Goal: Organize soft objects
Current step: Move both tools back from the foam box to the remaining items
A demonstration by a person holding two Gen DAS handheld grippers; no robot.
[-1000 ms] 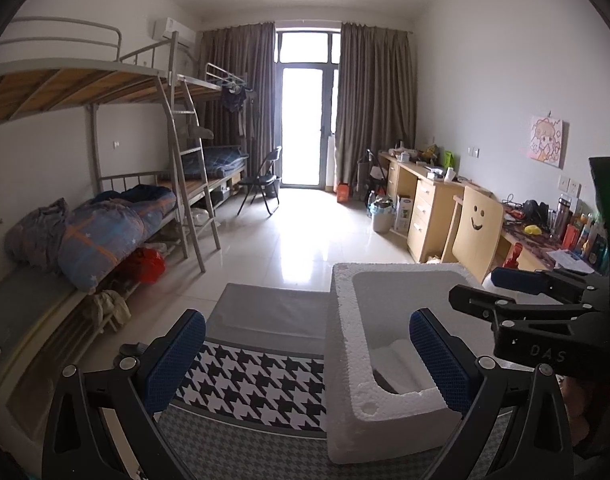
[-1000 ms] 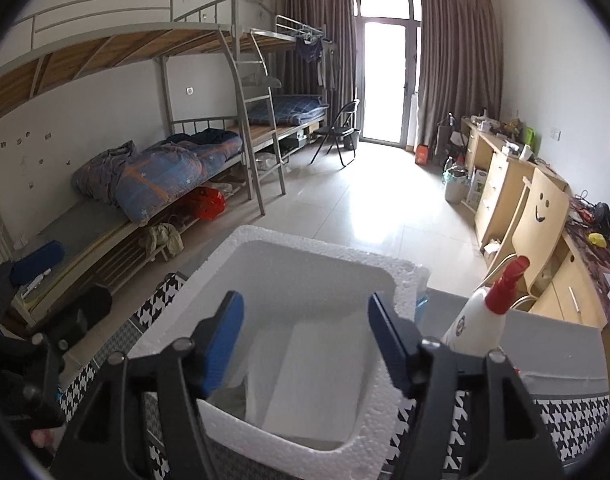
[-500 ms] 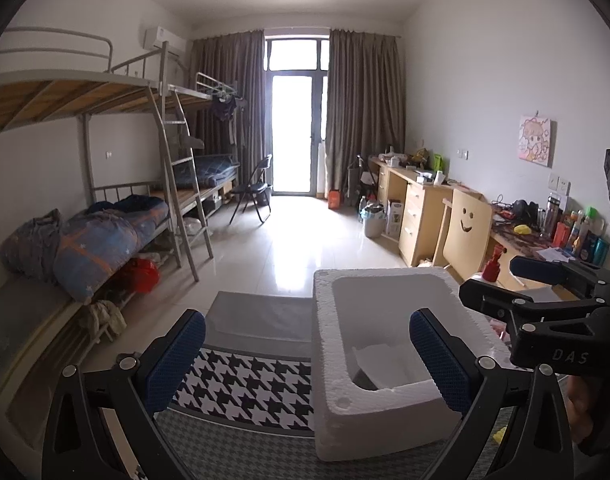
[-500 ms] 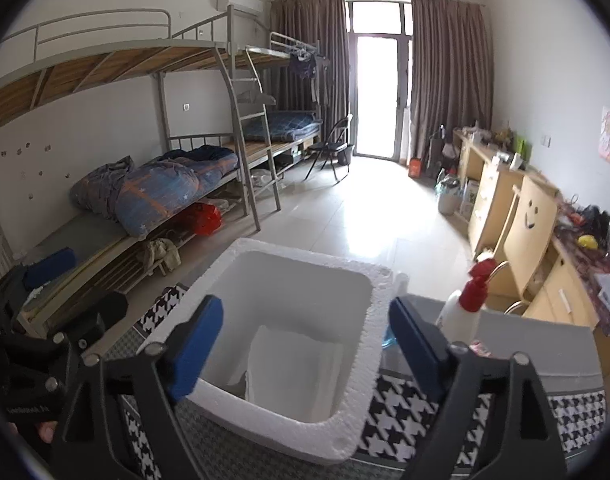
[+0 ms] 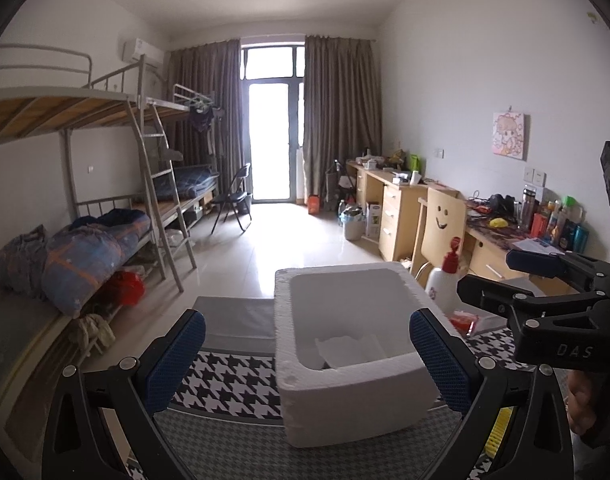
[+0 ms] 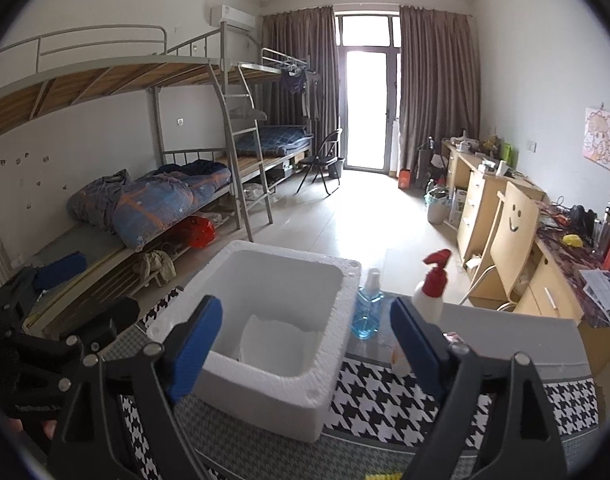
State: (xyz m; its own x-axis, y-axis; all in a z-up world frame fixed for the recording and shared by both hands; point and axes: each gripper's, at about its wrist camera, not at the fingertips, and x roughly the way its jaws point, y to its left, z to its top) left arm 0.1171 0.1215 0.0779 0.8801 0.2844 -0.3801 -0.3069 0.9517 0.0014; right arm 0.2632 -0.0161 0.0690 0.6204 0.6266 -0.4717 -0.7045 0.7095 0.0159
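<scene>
With both my left gripper [image 5: 305, 360] and right gripper [image 6: 305, 344] spread wide and empty, the white soft sheet [image 6: 279, 346] lies in the foam box [image 6: 261, 392], looking light and limp, best pinched at an edge.
</scene>
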